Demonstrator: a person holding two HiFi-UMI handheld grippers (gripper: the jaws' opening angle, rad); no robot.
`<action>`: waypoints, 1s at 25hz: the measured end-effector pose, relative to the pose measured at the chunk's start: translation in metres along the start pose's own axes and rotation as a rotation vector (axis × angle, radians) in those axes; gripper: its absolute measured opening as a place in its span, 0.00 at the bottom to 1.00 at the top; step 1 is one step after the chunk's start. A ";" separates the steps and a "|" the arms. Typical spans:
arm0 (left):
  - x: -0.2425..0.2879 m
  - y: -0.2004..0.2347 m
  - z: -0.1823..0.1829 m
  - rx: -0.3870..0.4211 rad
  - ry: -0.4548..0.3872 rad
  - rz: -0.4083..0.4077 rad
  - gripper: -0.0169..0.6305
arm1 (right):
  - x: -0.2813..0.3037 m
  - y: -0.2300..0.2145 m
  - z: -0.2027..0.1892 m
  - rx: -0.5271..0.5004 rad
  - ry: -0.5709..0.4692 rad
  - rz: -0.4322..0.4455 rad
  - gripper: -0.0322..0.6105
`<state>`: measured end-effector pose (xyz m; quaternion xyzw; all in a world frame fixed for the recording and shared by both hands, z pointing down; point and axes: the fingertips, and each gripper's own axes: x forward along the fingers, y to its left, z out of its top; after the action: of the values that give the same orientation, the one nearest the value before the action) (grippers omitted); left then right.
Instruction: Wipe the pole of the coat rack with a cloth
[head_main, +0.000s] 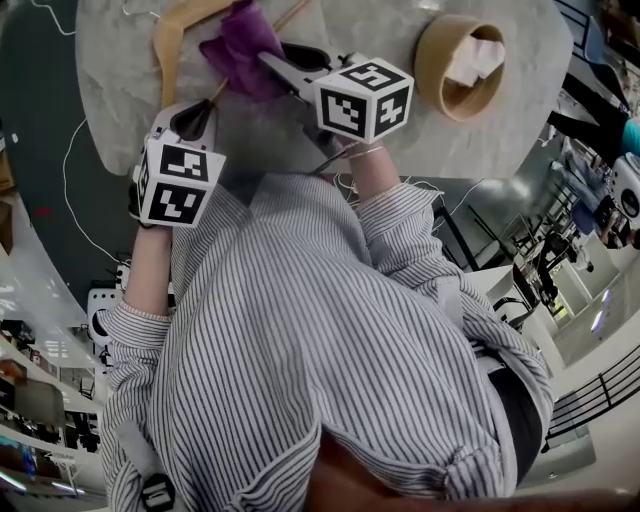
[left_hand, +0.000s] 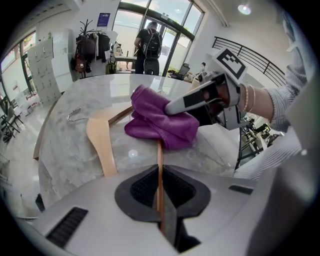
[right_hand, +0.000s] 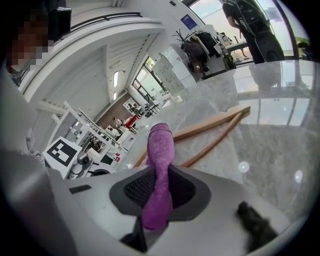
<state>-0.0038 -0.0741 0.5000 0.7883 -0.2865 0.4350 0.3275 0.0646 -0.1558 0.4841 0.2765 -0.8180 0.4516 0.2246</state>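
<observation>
Left claw (left_hand: 160, 189) clamps hanger rod (left_hand: 160, 159) (unclear overhead); right claw (right_hand: 159, 192), cloth (right_hand: 161, 149).

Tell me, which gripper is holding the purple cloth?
The right gripper: its jaws are shut on the purple cloth. The left gripper pinches the thin wooden hanger bar instead.

My right gripper (right_hand: 159, 192) is clamped on the purple cloth (right_hand: 161, 150), which stands up between the dark pads as a narrow rolled fold, tilted a little left. Beyond it the wooden hanger (right_hand: 210, 123) lies on the marble table (right_hand: 272, 150), its thin bar and flat arm meeting at the right end.
</observation>
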 end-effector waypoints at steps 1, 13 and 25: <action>0.000 0.000 0.000 0.000 0.001 -0.003 0.07 | -0.002 -0.003 0.002 -0.001 -0.003 -0.005 0.16; -0.002 -0.002 0.003 0.006 0.016 -0.048 0.07 | -0.023 -0.041 0.029 0.062 -0.091 -0.097 0.16; -0.001 -0.003 0.001 0.016 0.032 -0.071 0.07 | -0.035 -0.065 0.051 0.056 -0.147 -0.195 0.16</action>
<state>-0.0017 -0.0725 0.4978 0.7936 -0.2495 0.4378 0.3410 0.1272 -0.2198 0.4775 0.3933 -0.7886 0.4289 0.1990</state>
